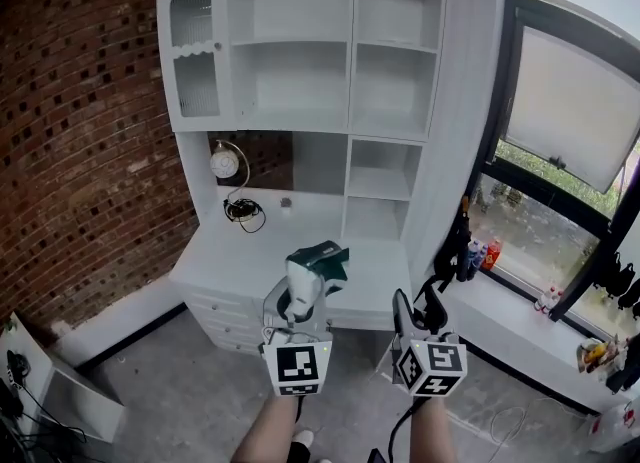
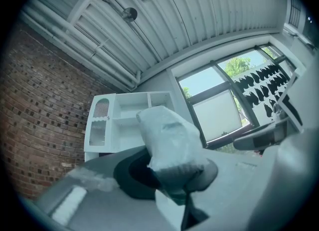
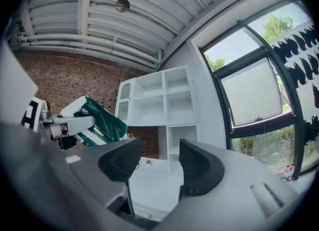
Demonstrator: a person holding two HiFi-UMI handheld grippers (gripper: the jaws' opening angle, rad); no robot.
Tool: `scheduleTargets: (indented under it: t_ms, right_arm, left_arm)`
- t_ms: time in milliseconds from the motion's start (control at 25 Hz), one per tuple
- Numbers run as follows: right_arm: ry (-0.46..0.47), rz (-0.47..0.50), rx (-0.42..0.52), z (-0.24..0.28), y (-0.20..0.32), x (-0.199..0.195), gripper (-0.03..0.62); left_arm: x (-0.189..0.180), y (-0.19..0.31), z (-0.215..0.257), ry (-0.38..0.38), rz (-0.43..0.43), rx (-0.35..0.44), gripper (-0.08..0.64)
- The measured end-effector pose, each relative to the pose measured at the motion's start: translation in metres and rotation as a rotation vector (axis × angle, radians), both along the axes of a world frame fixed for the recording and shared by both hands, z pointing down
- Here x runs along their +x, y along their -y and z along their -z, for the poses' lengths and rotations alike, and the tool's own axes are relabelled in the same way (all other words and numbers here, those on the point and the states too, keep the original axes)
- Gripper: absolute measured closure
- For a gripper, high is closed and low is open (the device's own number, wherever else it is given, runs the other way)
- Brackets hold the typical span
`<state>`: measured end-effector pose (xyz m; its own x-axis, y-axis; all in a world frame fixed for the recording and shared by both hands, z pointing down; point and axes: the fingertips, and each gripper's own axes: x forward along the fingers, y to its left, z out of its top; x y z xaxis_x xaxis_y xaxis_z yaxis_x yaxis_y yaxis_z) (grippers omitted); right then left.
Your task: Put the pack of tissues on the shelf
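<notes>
left tool (image 1: pixel 298 301) clamps tissue pack (image 1: pixel 315 266) (green-and-white) | right tool (image 1: pixel 418 306) jaws apart | desk (image 1: pixel 230 261) edge near, shelf (image 1: pixel 352 51) well beyond

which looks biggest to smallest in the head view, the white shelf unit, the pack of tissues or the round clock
1. white shelf unit, by far the largest
2. pack of tissues, though it sits nearer the camera, which enlarges it
3. round clock, smallest, and farther away

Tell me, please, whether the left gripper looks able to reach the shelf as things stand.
Probably not yet: the left gripper, shut on the tissues, seems short of the desk, and the shelf stands behind that. Nothing blocks the way.
</notes>
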<state>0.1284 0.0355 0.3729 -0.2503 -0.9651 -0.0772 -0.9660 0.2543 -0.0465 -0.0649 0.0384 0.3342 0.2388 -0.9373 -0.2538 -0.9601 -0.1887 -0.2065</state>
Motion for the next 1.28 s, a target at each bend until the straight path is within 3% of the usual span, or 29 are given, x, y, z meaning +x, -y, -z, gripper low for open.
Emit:
scheduleTargets:
  t_ms: [840, 1280]
  right_arm:
    - [-0.022, -0.102, 0.04, 0.019, 0.143, -0.054, 0.348]
    - [-0.03, -0.103, 0.011, 0.006, 0.192, -0.036, 0.348]
  left_arm:
    - [-0.046, 0.161, 0.015, -0.018, -0.128, 0.044, 0.456]
    - [-0.027, 0.21, 0.004, -0.028, -0.133, 0.023, 0.456]
